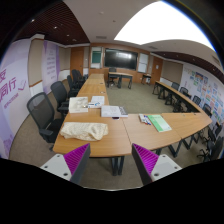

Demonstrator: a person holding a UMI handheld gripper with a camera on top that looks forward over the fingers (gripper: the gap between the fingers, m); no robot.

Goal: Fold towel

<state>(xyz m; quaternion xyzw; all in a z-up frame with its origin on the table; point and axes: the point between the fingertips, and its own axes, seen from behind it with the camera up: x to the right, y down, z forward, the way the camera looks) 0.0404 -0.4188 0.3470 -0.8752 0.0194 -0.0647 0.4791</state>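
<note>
A crumpled cream towel (84, 129) lies on the near end of a long wooden table (100, 140), ahead of and a little left of my fingers. My gripper (112, 162) is open and empty, held back from the table's near edge above the floor. Its two purple pads (77, 160) stand wide apart with nothing between them.
Papers (113, 111) and another cloth (79, 104) lie further along the table. A second wooden table (170, 125) with a green sheet (159, 123) stands to the right. Black office chairs (44, 115) line the left side. More tables and chairs run along the right wall.
</note>
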